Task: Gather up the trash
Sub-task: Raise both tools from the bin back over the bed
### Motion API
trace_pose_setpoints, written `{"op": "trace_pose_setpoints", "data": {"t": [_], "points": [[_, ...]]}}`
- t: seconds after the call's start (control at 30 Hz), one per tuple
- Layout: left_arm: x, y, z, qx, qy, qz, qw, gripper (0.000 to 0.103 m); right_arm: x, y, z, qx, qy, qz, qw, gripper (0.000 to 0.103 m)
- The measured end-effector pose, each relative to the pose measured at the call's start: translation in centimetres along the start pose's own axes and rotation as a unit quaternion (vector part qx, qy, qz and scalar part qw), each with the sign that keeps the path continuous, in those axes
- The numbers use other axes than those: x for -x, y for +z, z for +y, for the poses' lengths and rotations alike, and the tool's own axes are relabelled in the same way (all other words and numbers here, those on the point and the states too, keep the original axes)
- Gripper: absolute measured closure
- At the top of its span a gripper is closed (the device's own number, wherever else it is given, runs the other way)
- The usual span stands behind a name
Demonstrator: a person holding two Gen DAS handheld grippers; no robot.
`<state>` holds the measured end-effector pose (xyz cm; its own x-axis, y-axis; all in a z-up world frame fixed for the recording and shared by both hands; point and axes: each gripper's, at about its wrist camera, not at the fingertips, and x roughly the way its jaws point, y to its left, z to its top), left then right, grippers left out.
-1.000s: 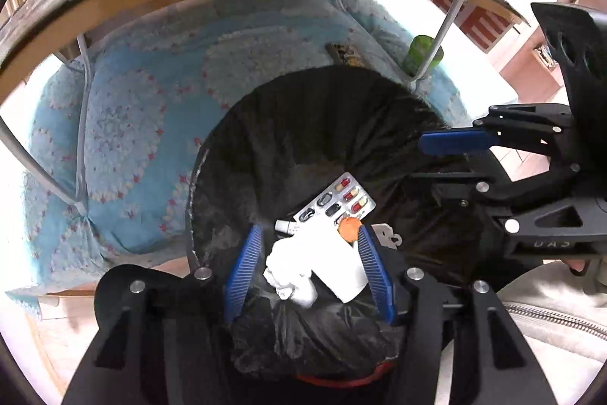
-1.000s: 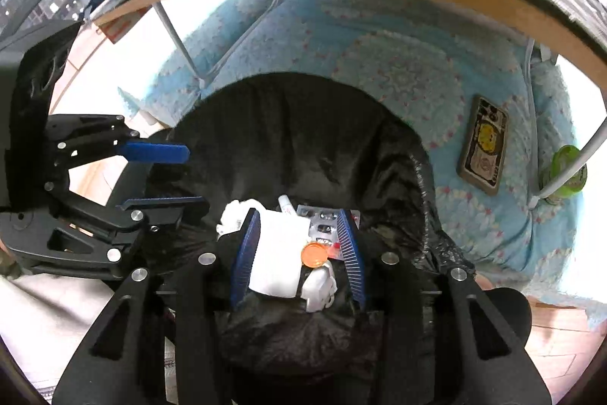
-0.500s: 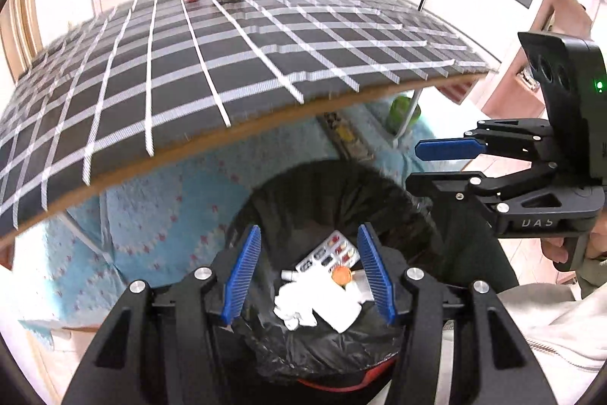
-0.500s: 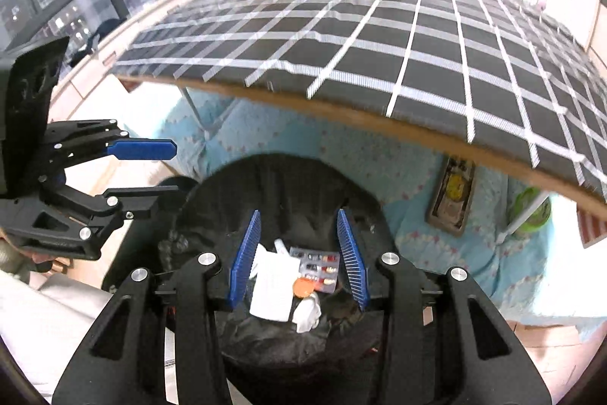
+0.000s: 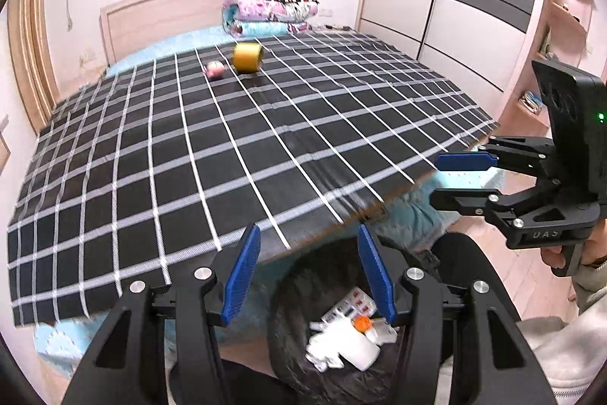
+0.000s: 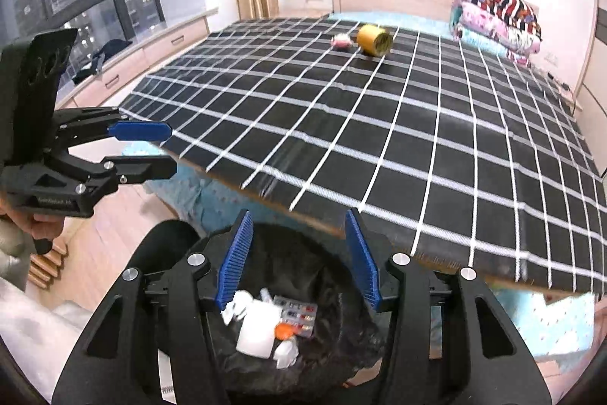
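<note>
Your left gripper (image 5: pixel 309 268) stands with its jaws parted and nothing between the blue pads, and your right gripper (image 6: pixel 296 253) is empty too, its jaws opening as it hangs above the bin. Both point down over the near edge of the table (image 5: pixel 227 154), whose black cloth with white grid lines fills most of each view. Beyond it, against the far wall, you can see a stack of folded blankets (image 5: pixel 271 2) on a blue bedspread. Below the table's near edge sits the trash bin (image 6: pixel 334 295), lined with a black bag, and the trash you have collected lies in it: a white paper wad (image 6: pixel 256 329), a blister pack of pills (image 6: pixel 296 315) and a small orange cap (image 6: pixel 284 330) just beside each other. Far out on the cloth, a yellow roll of tape (image 5: pixel 247 56) lies on its side, and near it, to its left, a small pink item (image 5: pixel 215 69), both well apart from the bin.
</note>
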<state>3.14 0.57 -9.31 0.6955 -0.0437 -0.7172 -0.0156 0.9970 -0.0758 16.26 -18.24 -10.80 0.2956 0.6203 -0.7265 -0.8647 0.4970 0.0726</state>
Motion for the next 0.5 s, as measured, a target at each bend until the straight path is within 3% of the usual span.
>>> {"op": "trace_pose_setpoints", "data": {"t": [0.5], "points": [[-1.7, 6.6, 3.9, -0.007, 0.024, -0.032, 0.9992, 0.052, -1.8, 5.9, -2.9, 0.009, -0.013, -0.031, 0.999, 0.043]]}}
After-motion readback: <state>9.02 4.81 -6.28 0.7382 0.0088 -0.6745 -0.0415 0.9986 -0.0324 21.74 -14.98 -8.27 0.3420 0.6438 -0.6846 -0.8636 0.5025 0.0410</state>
